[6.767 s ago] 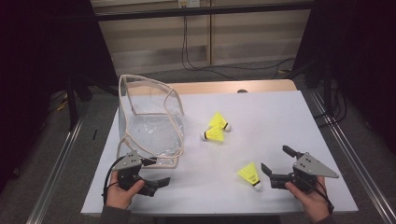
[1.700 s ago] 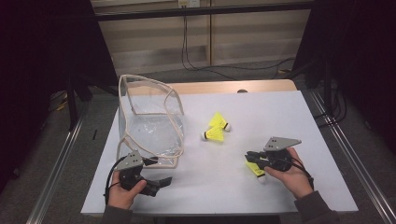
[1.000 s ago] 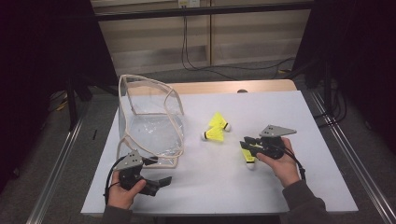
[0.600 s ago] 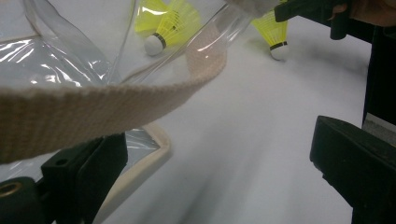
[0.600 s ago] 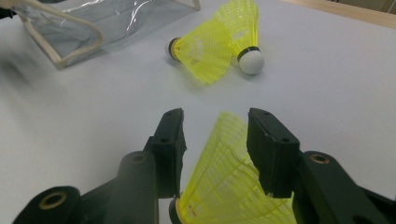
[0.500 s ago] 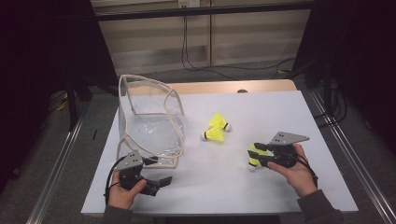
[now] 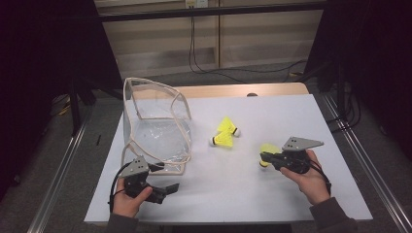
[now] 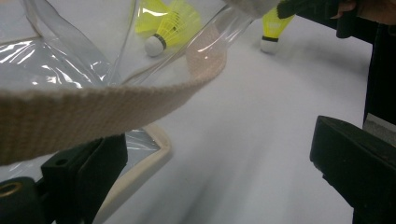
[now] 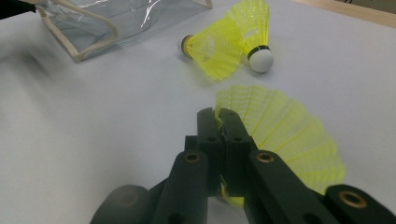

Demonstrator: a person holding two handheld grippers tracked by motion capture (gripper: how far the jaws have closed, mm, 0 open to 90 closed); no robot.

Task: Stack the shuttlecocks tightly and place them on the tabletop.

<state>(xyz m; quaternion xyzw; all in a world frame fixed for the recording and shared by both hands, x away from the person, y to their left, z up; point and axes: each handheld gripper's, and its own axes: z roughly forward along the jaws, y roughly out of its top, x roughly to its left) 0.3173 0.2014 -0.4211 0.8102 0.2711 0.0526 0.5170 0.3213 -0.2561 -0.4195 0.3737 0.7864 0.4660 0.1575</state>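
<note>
Right gripper jaws just closed, pinching shuttlecock; unlabelled.

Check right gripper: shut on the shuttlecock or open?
Shut on it. Right gripper jaws pinch the shuttlecock skirt edge; high view shows it lifted.

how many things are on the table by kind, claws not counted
shuttlecocks: 3, one pinched in the right claw, two lying together mid-table
clear bag: 1
total: 4
</note>
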